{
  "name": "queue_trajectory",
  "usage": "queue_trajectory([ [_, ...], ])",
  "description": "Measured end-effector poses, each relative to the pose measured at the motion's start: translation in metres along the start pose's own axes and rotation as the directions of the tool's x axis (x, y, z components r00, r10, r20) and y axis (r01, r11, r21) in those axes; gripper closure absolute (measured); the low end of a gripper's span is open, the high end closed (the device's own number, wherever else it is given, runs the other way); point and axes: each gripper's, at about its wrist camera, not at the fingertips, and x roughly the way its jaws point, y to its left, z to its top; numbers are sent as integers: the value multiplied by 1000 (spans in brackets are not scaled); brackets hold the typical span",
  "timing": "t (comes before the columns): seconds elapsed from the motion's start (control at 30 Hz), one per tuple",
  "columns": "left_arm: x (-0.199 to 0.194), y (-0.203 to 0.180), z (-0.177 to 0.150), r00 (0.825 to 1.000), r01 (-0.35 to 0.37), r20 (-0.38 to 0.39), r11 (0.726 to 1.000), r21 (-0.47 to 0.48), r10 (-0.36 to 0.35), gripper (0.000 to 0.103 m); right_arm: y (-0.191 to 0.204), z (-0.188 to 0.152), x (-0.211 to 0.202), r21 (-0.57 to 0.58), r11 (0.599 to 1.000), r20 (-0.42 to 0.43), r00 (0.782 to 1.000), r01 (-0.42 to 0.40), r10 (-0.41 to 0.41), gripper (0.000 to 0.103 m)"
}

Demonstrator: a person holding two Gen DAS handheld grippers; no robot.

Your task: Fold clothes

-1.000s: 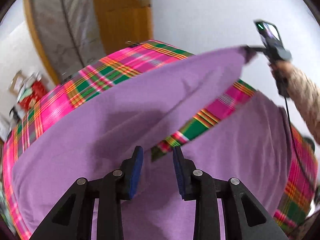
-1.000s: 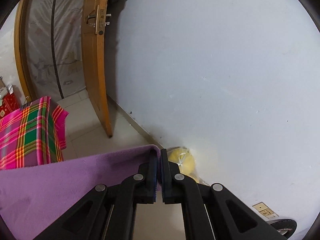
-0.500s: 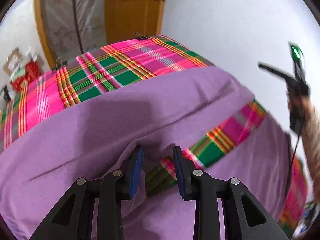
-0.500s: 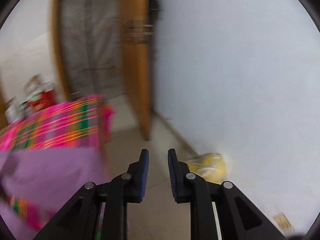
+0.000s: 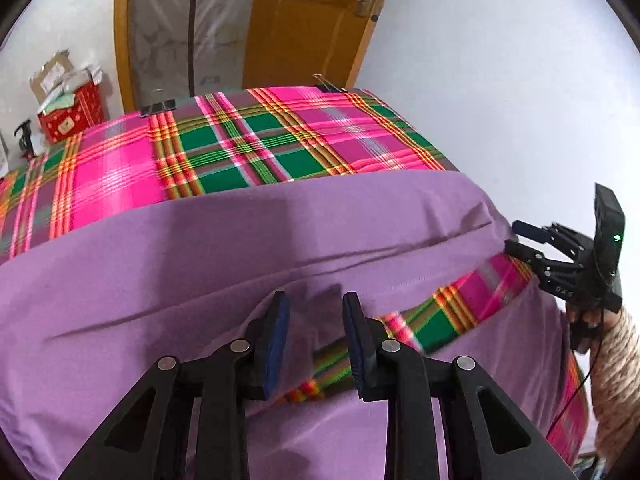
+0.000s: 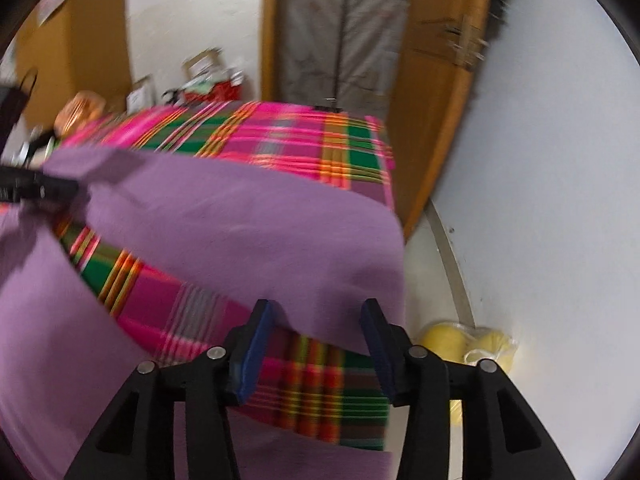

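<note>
A purple garment (image 5: pixel 248 240) lies on a table under a pink-and-green plaid cloth (image 5: pixel 248 140). Its far part is folded toward me, and a strip of plaid shows between the fold and the near part. My left gripper (image 5: pixel 316 308) is open and empty, just over the folded edge. My right gripper (image 6: pixel 320 316) is open and empty, just over the fold's right corner (image 6: pixel 360 272). It also shows in the left wrist view (image 5: pixel 520 238) at the garment's right edge. The garment fills the left of the right wrist view (image 6: pixel 224 220).
An orange wooden door (image 5: pixel 308 24) and a white wall (image 5: pixel 500 80) stand behind the table. A red box (image 5: pixel 68 116) with clutter is at the far left. A yellow bag (image 6: pixel 468 344) lies on the floor by the wall. Binder clips (image 5: pixel 158 106) hold the plaid cloth.
My right gripper let go of the garment's corner and opened. The lifted purple flap dropped onto the table. The right gripper swung left and down toward the fold. My left gripper stayed open.
</note>
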Motion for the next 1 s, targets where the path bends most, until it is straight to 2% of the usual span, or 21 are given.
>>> queue_trajectory([
  [0.1,-10,6,-4,1000,-2,15,1000,2,2,74,17,-1,-2,-73,996,7,999,44,-44,50],
  [0.13,-16,10,-5,1000,3,23,1000,-10,-3,74,19,0,-2,-85,995,10,999,54,-53,53],
  [0.2,-24,19,-7,999,1,35,999,-36,0,74,26,1,-1,-120,988,7,996,93,-93,83],
  [0.27,-31,28,-9,999,-11,44,998,-60,14,74,31,3,-1,-148,981,3,992,125,-126,92],
  [0.37,-39,44,-15,998,-41,47,995,-91,45,74,33,8,-7,-163,977,-4,991,134,-137,97],
  [0.43,-45,54,-20,997,-51,51,992,-113,57,74,26,13,-26,-131,984,14,993,120,-119,98],
  [0.47,-49,60,-22,996,-60,54,991,-121,67,74,22,14,-36,-123,982,31,990,142,-139,103],
  [0.53,-55,73,-30,995,-76,55,986,-145,85,74,13,14,-52,-112,972,52,978,205,-200,103],
  [0.63,-60,92,-41,993,-100,50,977,-187,111,74,1,8,-55,-95,961,23,966,260,-259,102],
  [0.73,-66,112,-54,992,-100,47,962,-255,116,74,4,4,-46,-79,971,-14,973,227,-228,102],
  [0.83,-78,125,-67,992,-92,59,950,-298,115,74,22,6,-48,-60,989,12,991,135,-135,100],
  [0.93,-91,134,-80,988,-113,62,942,-316,140,74,44,11,-40,-127,985,6,993,117,-117,90],
  [1.0,-98,139,-89,987,-124,61,938,-323,151,74,54,13,-35,-134,987,-10,996,89,-91,79],
])
